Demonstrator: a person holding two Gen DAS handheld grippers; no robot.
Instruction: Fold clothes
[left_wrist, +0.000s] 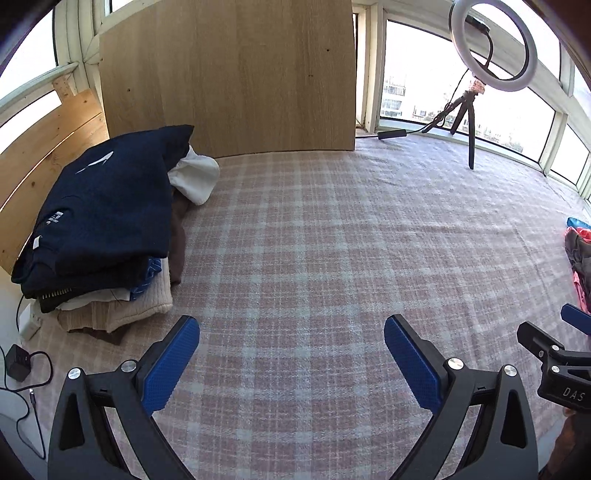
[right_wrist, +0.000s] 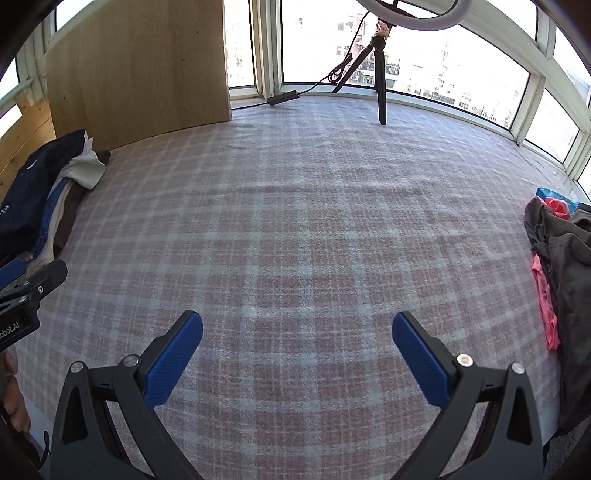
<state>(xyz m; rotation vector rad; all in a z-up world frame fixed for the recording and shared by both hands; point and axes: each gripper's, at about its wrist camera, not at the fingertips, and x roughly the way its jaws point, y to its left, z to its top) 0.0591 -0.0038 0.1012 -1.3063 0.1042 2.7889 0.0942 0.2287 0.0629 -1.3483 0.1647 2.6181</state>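
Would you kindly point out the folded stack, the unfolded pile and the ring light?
Folded stack (left_wrist: 107, 206): left wrist view, on the navy top garment.
Unfolded pile (right_wrist: 565, 258): right wrist view, on the grey garment.
Ring light (left_wrist: 530, 55): left wrist view, on the ring's right side.

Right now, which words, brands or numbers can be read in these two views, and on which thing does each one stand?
"DAS": on the black body of the right gripper, at the left wrist view's right edge.
"obot.AI", cut off at the frame edge: on the black body of the left gripper, in the right wrist view.
White print on the navy garment: too small to read.
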